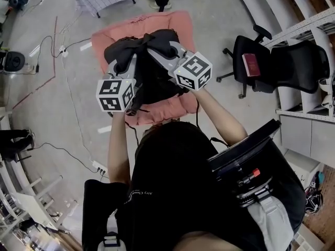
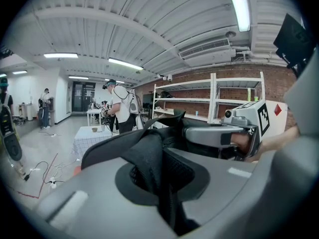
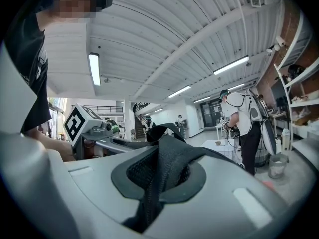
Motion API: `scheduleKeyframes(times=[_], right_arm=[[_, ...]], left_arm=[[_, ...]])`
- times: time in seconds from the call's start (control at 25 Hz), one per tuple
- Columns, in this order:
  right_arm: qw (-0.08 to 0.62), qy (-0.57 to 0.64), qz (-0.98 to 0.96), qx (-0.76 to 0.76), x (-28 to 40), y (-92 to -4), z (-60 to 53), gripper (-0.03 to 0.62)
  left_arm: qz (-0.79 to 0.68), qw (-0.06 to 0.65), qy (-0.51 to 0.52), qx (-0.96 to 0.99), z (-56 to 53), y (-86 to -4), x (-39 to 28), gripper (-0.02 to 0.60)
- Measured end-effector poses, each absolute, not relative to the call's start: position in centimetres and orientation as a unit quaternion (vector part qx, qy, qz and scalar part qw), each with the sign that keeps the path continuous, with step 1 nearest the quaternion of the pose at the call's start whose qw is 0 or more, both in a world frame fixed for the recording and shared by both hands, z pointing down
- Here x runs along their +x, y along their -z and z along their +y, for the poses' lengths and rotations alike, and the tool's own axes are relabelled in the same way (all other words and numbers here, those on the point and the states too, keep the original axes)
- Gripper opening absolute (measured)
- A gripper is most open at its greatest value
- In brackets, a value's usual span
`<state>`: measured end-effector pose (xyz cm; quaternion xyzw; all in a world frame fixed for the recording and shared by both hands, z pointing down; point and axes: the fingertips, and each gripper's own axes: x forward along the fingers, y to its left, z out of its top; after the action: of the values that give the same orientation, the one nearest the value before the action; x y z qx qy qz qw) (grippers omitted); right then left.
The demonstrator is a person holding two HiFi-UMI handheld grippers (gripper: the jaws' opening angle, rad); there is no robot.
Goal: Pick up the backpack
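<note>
Over perhaps a pink mat [image 1: 175, 25], left gripper [image 2: 160, 182] and right gripper [image 3: 158, 177] clench backpack [image 1: 155, 81] straps [image 2: 148, 151].

Both forearms, left [image 1: 118, 145] and right [image 1: 220, 116], reach forward side by side, hands close together. The left claw [image 2: 158, 180] tips slightly downward, its 2 jaws pinched tight on a backpack strap [image 2: 144, 148]. The right claw [image 3: 158, 183] lies level, its 2 jaws clamped on a second strap [image 3: 167, 153]. In the head view, its marker cube [image 1: 192, 70] sits a little higher than the left cube [image 1: 115, 94].
</note>
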<state>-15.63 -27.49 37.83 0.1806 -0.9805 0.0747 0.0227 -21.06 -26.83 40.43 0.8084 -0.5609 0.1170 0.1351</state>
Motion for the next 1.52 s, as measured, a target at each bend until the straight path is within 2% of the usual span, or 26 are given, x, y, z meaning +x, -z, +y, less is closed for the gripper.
scheduleKeyframes(times=[1.52], right_arm=[[0.056,-0.038,-0.980,0.187,-18.0,-38.6,-29.3,0.034]], left_arm=[[-0.567,0.132,-0.126,0.803,-29.0,-40.8,-23.3,0.025]])
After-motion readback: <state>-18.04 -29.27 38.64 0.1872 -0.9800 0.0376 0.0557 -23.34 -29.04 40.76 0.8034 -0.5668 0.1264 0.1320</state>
